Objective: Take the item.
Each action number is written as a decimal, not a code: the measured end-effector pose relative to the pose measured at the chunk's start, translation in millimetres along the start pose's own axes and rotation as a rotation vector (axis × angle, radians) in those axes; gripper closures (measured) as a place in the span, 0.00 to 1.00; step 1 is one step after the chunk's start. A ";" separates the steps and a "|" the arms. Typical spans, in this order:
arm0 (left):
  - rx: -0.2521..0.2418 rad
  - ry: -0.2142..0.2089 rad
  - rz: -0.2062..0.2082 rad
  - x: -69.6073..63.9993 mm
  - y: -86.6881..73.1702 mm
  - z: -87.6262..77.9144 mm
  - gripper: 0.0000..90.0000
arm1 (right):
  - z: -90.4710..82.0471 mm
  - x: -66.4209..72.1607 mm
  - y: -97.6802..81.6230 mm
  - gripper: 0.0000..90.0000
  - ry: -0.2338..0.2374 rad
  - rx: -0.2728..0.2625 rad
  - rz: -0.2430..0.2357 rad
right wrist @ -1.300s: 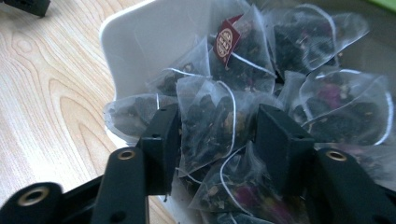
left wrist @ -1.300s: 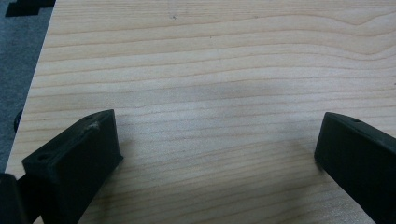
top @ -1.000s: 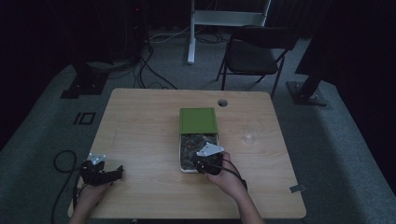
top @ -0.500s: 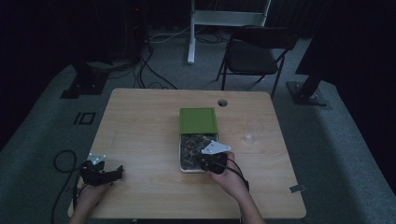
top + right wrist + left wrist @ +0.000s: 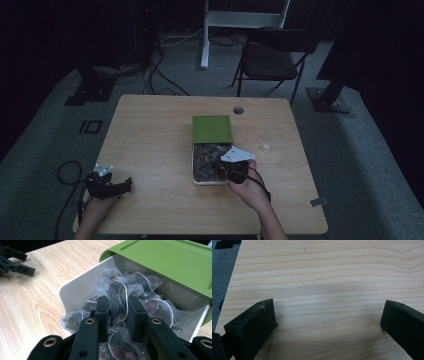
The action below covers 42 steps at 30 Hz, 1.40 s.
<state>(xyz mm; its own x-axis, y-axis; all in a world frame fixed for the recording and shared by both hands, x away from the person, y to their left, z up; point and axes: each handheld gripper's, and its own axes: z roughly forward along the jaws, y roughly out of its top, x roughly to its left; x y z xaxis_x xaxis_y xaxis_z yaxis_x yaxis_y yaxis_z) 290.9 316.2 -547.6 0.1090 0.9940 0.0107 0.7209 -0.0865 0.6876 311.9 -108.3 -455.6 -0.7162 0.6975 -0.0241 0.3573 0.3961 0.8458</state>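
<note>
A white box (image 5: 195, 167) full of mesh tea bags lies mid-table, its green lid (image 5: 212, 129) slid back toward the far side. My right gripper (image 5: 226, 170) hangs over the box's near right part. In the right gripper view its jaws (image 5: 117, 308) pinch one clear tea bag (image 5: 117, 293) of dark leaves, raised a little above the heap inside the white box (image 5: 72, 290) under the green lid (image 5: 170, 260). My left gripper (image 5: 122, 185) rests at the table's near left. Its jaws (image 5: 328, 322) stand wide apart over bare wood, with nothing between them.
A small clear object (image 5: 267, 148) lies right of the box. A cable hole (image 5: 238, 109) sits near the table's far edge. A folding chair (image 5: 272, 57) stands behind the table. The left gripper's cable (image 5: 67, 175) loops off the near left corner.
My right gripper has shifted slightly right and upward over the box. The left gripper has stayed put.
</note>
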 end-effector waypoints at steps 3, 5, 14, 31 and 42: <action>0.000 0.000 0.000 0.0 0.0 0.0 0.01 | -2.0 -2.0 1.9 0.82 0.000 -0.014 0.008; 0.000 0.000 0.000 0.0 0.0 0.0 0.01 | -3.8 -3.3 3.2 0.82 -0.006 -0.025 0.011; -0.001 0.000 -0.001 -0.1 0.0 0.1 0.01 | -13.3 -11.7 7.7 0.82 -0.029 -0.064 0.033; -0.003 0.000 -0.002 -0.2 -0.1 0.2 0.01 | -34.0 -34.7 9.7 0.82 -0.097 -0.106 0.072; -0.003 0.000 -0.001 -0.1 -0.1 0.2 0.01 | -46.7 -55.0 4.1 0.82 -0.152 -0.114 0.090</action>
<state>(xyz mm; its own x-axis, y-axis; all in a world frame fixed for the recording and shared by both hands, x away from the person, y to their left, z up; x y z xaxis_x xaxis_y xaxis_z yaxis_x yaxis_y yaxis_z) 291.0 316.1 -547.8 0.1082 0.9941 0.0097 0.7190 -0.0850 0.6898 324.7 -172.9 -426.0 -0.5829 0.8124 -0.0187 0.3391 0.2641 0.9029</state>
